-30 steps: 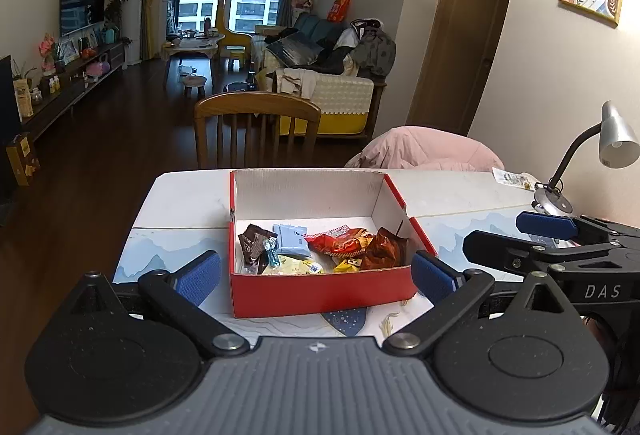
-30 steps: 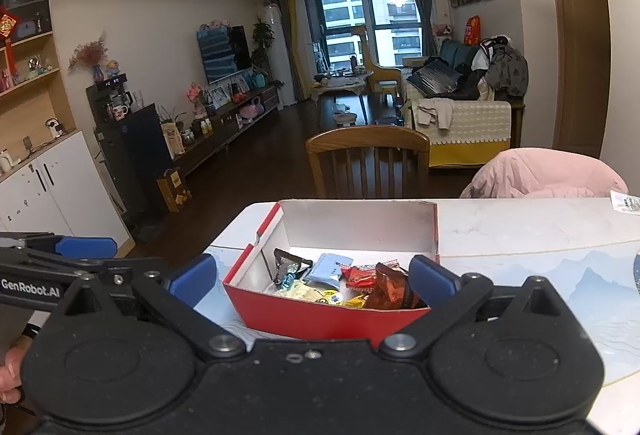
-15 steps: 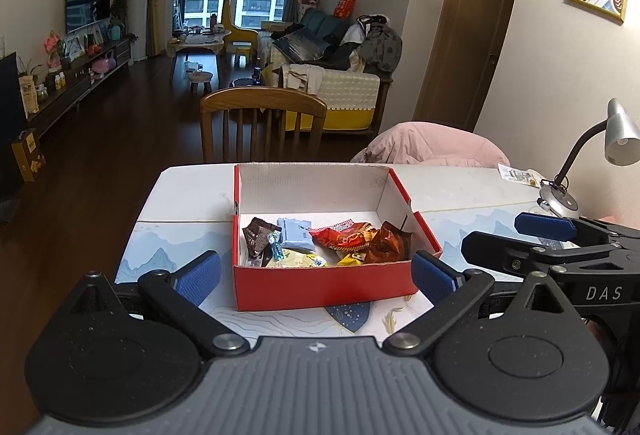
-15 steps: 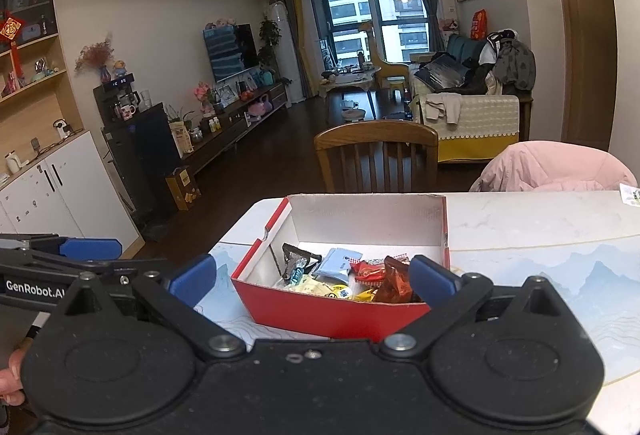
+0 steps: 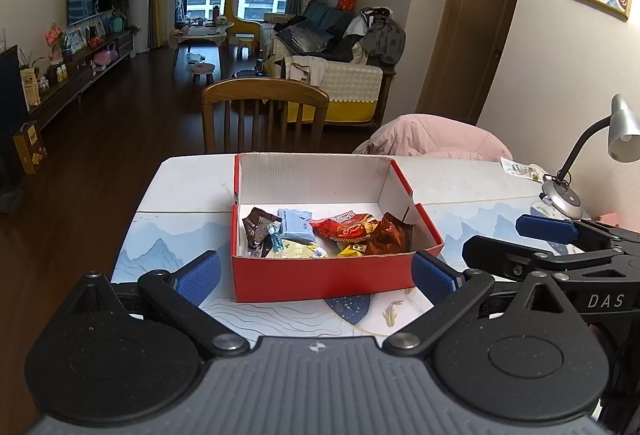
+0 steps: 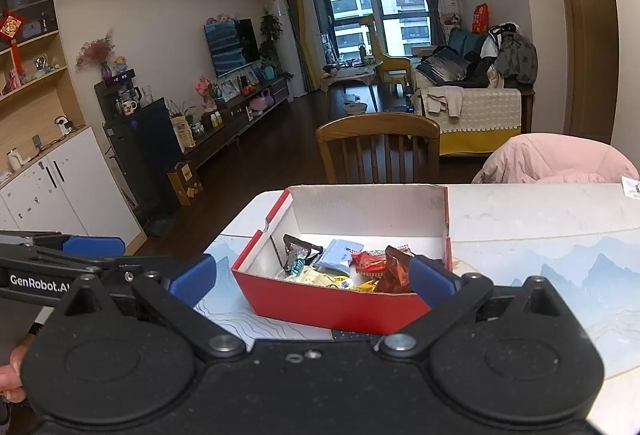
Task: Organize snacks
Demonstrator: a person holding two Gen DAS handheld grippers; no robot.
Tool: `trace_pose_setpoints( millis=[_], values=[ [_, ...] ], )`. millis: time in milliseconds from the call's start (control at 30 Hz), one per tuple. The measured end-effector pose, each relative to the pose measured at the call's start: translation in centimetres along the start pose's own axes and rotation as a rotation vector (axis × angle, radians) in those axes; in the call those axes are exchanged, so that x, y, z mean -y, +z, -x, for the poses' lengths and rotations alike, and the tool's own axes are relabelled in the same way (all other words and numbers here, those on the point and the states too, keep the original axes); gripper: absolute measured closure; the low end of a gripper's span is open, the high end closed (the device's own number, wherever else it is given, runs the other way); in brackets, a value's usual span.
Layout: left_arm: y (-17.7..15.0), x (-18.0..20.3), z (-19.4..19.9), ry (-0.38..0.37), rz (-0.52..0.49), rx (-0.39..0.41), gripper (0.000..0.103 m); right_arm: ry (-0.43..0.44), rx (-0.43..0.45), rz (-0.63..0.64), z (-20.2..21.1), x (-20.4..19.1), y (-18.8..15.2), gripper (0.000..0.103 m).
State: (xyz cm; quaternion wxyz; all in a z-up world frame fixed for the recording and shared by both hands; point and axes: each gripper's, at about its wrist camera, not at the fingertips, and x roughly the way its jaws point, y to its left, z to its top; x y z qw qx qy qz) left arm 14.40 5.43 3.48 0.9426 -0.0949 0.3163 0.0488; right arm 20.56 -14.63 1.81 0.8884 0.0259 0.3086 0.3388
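Red cardboard makes the box [image 5: 320, 277] that stands in the middle of the table [image 5: 188, 187], on a mat printed with pale blue mountains [image 5: 160, 247]. All the snacks we can see are already inside it, gathered toward the near wall: a dark brown packet [image 5: 256, 225] at the left, a light blue pouch [image 5: 296, 224] beside it, a red bag [image 5: 344, 227] and a shiny brown wrapper [image 5: 390, 235] at the right, and some yellow packets [image 5: 298, 250] low in front. The far half of the box floor is bare.

We hold the left gripper [image 5: 316, 277] in front of the box, its blue pads spread wide and holding nothing; the box front appears between them. The right gripper [image 6: 312, 277] is also spread apart and empty, and it looks at the box from the right side, so the snacks lie near its right pad. In each view the other gripper shows at the edge, so the two tools are near each other.

We judge that no snack remains on the visible table, so the collecting seems finished or almost finished. The grippers stay back and unclenched probably because nothing needs to be carried now. A desk lamp [image 5: 600, 147] stands at the right, well apart from the box.
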Motion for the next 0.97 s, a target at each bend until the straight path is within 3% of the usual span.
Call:
trace_pose_setpoints(
  millis=[967],
  values=[
    [-0.15, -0.4, -0.91, -0.043, 0.015, -0.043, 0.001, -0.04, -0.016, -0.039, 0.22, 0.15, -0.69, 0.0]
  ],
)
